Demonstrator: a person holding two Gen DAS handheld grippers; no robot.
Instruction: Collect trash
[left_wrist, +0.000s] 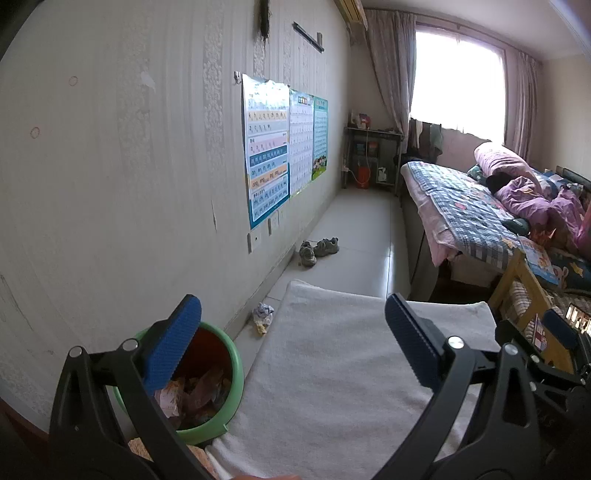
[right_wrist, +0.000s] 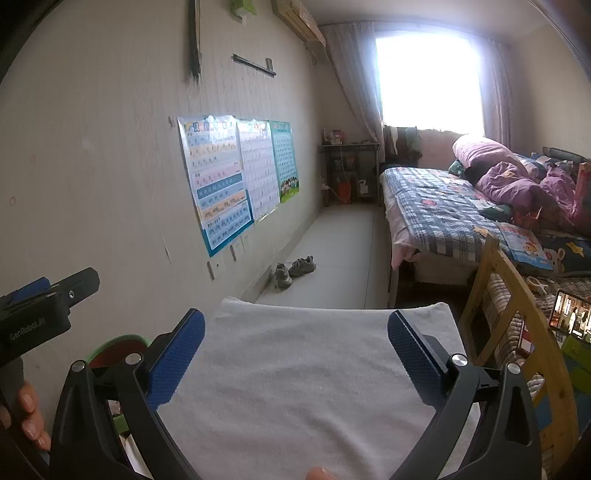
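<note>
White towel (left_wrist: 351, 354) beside green bin (left_wrist: 236, 365)

The pale tiled floor (left_wrist: 354, 236) carries a white towel (left_wrist: 332, 362); at its 9 o'clock a green bin (left_wrist: 236, 369), at 11 crumpled trash (left_wrist: 263, 316), at 12 shoes (left_wrist: 317, 249).

"GenRobot.AI" stands in pale letters on the black body of the left tongs (right_wrist: 35, 317), at nine o'clock in the right wrist view. The wall posters (right_wrist: 221, 177) carry print too small to read.
</note>
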